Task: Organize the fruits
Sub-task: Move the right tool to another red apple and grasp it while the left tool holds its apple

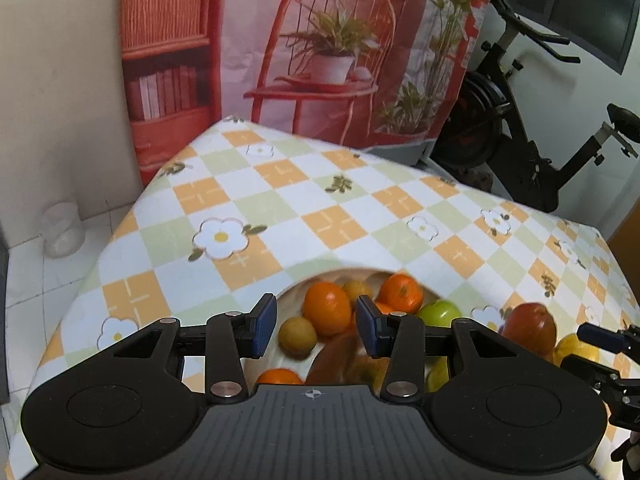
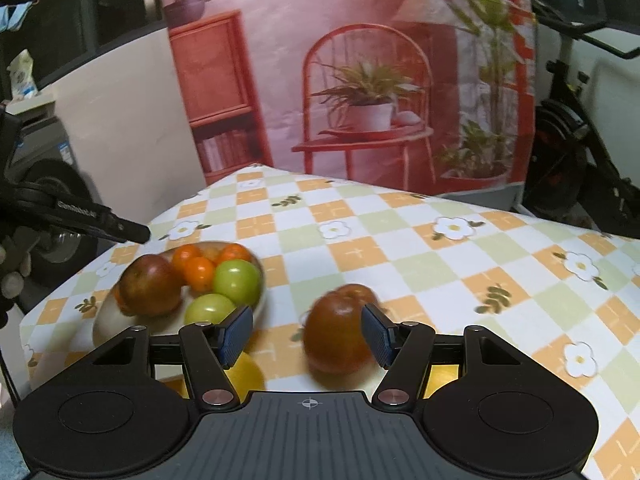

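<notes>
left hand-held gripper (image 1: 316,330): jaws apart, tilted down | right hand-held gripper (image 2: 307,338): jaws apart, tilted down

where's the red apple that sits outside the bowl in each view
Left wrist view: the red apple lies on the cloth at the right edge, right of the bowl.
Right wrist view: the same apple sits low in the centre, between the right gripper fingers.
Shared landmark: the bowl of fruit just left of the apple.

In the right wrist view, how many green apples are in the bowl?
2. One green apple sits at the bowl's right side beside the oranges; the other green apple lies just in front of it, near the rim. More may be hidden underneath.
</notes>
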